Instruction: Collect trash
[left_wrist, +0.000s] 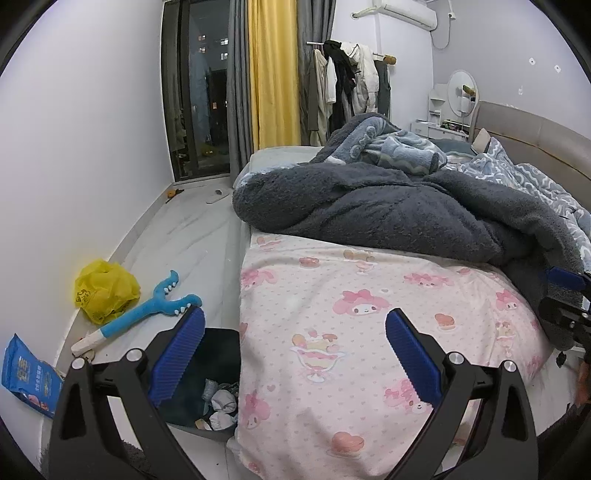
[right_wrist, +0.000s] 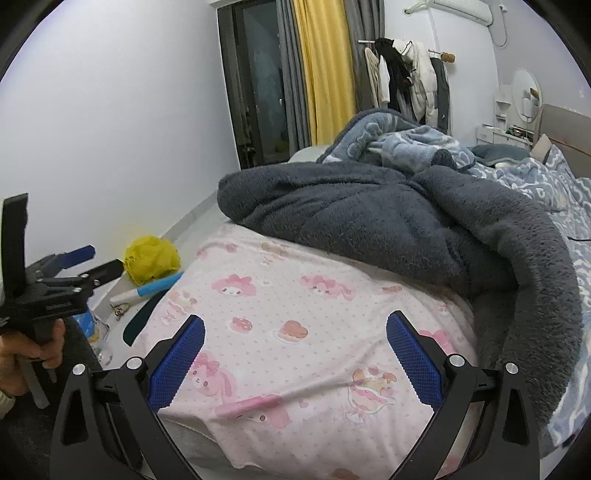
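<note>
A crumpled yellow plastic bag (left_wrist: 105, 291) (right_wrist: 151, 258) lies on the floor against the wall, left of the bed. Close to it lies a blue snack packet (left_wrist: 29, 376). A dark bin (left_wrist: 218, 350) stands on the floor at the bed's corner, with crumpled tissues (left_wrist: 221, 402) inside. My left gripper (left_wrist: 294, 317) (right_wrist: 98, 262) is open and holds nothing, one finger over the bin and the other over the pink sheet. My right gripper (right_wrist: 295, 319) is open too, hovering empty over the pink sheet (right_wrist: 295, 295). One of its blue pads (left_wrist: 565, 278) shows at the right edge of the left wrist view.
A blue plush stick toy (left_wrist: 147, 314) lies between the bag and the bin. A heaped dark grey blanket (left_wrist: 388, 214) covers the far part of the bed. A narrow strip of floor (left_wrist: 192, 229) runs between wall and bed. A hand (right_wrist: 26, 350) holds the left gripper's handle.
</note>
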